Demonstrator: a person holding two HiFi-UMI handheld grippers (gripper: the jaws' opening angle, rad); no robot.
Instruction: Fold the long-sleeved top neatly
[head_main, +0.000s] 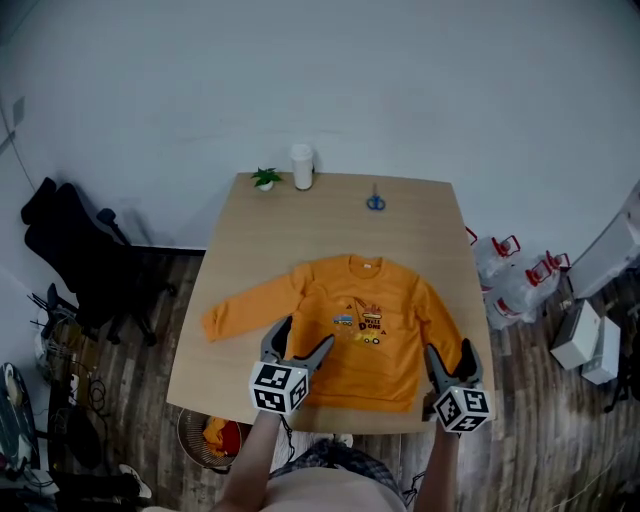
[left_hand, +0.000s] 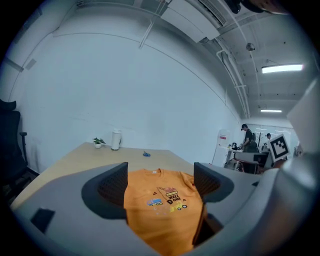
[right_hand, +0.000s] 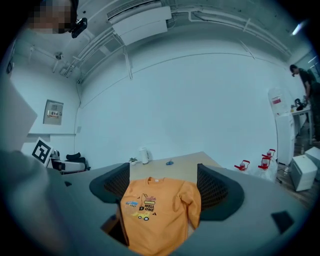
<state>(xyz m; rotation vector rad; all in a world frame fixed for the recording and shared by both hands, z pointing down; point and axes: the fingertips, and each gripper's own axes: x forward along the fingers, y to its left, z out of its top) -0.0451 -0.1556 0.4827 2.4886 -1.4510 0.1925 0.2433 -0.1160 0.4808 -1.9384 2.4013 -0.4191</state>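
Two open grippers held near the hem of an orange top.
Your left gripper (head_main: 300, 338) and right gripper (head_main: 450, 352) both have their jaws spread wide, with the long-sleeved top (head_main: 365, 325) showing beyond them in each gripper view. The top lies flat, print up, on the near half of the wooden table (head_main: 300, 230); one sleeve stretches out to your left, the other lies down along the body. A white cup (head_main: 302, 167) and a small plant (head_main: 265, 179) stand at the far edge.
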